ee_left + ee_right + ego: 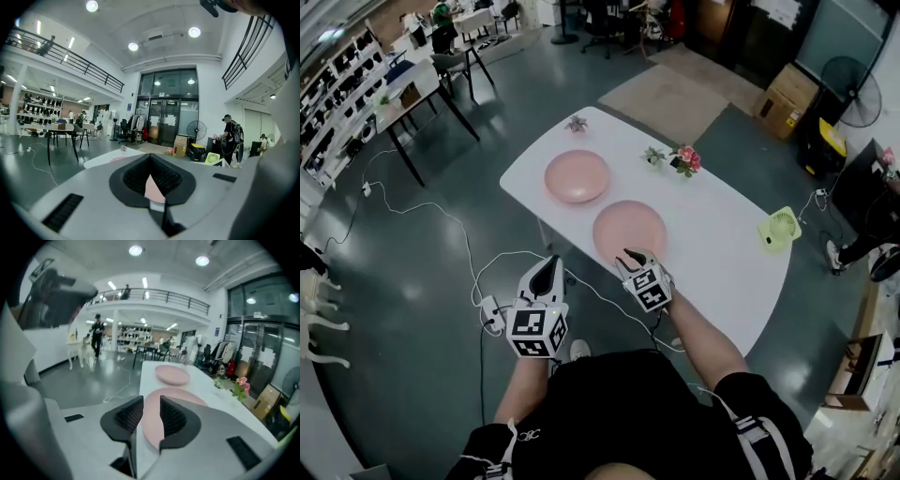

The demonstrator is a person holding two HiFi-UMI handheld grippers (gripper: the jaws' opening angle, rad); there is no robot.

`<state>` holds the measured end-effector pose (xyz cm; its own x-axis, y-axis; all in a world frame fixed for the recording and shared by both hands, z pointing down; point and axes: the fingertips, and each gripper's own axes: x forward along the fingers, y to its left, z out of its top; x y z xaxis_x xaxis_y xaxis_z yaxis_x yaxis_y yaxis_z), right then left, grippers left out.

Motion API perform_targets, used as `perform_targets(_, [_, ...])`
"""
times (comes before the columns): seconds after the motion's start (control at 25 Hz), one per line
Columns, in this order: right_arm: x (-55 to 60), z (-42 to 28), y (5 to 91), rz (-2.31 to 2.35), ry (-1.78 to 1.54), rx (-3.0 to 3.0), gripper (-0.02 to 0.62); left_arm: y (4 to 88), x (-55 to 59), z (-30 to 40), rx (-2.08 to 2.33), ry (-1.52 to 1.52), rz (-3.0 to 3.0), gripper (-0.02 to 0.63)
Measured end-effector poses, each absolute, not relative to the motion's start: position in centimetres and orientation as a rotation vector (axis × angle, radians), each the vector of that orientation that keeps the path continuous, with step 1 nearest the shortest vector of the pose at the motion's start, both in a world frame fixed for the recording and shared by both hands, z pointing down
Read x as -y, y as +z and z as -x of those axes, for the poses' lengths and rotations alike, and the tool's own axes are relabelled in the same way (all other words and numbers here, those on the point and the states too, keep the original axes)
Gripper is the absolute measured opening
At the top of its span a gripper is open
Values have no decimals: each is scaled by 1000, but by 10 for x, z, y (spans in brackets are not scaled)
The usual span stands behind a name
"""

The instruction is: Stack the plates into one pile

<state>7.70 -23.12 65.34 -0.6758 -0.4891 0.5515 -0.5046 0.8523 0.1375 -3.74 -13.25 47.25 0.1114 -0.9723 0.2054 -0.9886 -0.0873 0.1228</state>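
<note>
Two pink plates lie apart on the white table (722, 253): the far plate (577, 175) toward the table's left end and the near plate (630, 228) by the front edge. My right gripper (631, 257) hovers at the near plate's closest rim, open, and the pads press on nothing. In the right gripper view the near plate (180, 395) shows through the gap of that gripper (151, 414), with the far plate (172, 375) beyond. My left gripper (547, 268) hangs off the table's front edge, over the floor, shut and empty; in its own view the left gripper (151, 174) points at the table.
A pink flower arrangement (686, 159) and two small plants (653, 156) (577, 123) stand along the table's far edge. A green desk fan (780, 228) sits at the right end. White cables and a power strip (492, 315) lie on the floor on the left.
</note>
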Motion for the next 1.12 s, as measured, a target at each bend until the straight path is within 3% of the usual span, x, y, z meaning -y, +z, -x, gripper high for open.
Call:
perform_targets(0.16, [254, -105, 550, -1087, 175, 2694, 122, 464, 141, 24, 1934, 88, -2203, 13])
perform_targets(0.4, [248, -160, 439, -1495, -32, 2780, 12, 456, 156, -2, 1889, 78, -2275, 12])
perform_targets(1.12, [249, -273, 443, -1570, 25, 2785, 12, 445, 189, -118, 1874, 180, -2352, 12])
